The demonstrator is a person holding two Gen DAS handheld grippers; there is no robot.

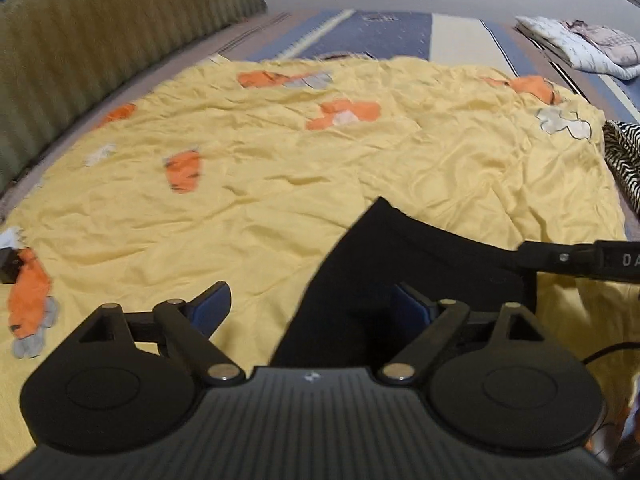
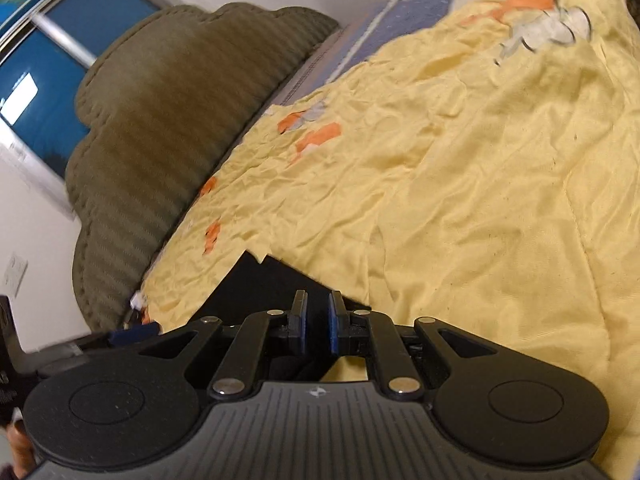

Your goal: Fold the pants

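Observation:
Black pants [image 1: 420,256] lie on a yellow quilt [image 1: 280,200] printed with orange carrots. My left gripper [image 1: 312,298] stands wide open low over the quilt. The pants' left edge lies between its blue pads without either pad pressing on it. My right gripper [image 1: 528,256] reaches in from the right and pinches the pants' right corner. In the right wrist view its fingers [image 2: 318,320] stand close together with black pants fabric [image 2: 256,284] between them. The part of the pants nearest me is hidden under the gripper bodies.
A green ribbed cushion [image 1: 100,40] runs along the quilt's left side. Folded pale clothes [image 1: 580,48] sit at the far right and a zebra-striped cloth [image 1: 624,156] lies at the right edge. A small black object [image 1: 8,268] rests at the left edge.

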